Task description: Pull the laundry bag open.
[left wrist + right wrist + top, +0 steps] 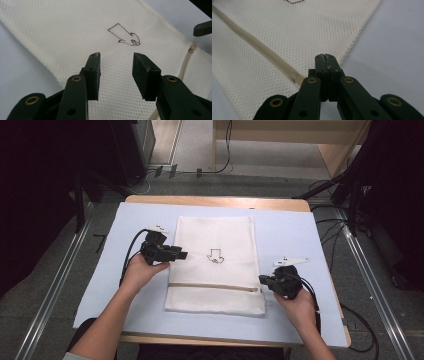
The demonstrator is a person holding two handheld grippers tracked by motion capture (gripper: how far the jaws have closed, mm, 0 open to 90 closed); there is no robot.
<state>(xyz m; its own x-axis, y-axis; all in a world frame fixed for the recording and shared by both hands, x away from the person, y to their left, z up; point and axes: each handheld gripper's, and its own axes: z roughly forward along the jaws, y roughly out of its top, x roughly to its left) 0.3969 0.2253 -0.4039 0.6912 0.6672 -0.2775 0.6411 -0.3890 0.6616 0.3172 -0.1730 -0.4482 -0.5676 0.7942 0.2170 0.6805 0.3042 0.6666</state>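
Flat cream mesh bag (215, 265), beige zipper (254, 47), smooth pale-blue mat (290, 235)

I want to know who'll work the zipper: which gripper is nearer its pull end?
Right. The right gripper sits at the zipper's end by the bag's edge; the left gripper hovers over the mesh bag, farther up.

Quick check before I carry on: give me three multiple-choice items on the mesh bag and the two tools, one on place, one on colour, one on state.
1. The zipper runs across which end of the mesh bag?
A. far end
B. end nearest the person
C. along the left edge
2. The bag's colour?
A. cream
B. red
C. black
3. The left tool has its jaws:
A. shut
B. apart over the bag
C. clamped on a cable

B: the high view shows it near the person.
A: cream mesh.
B: gap between jaws; the right tool is shut.
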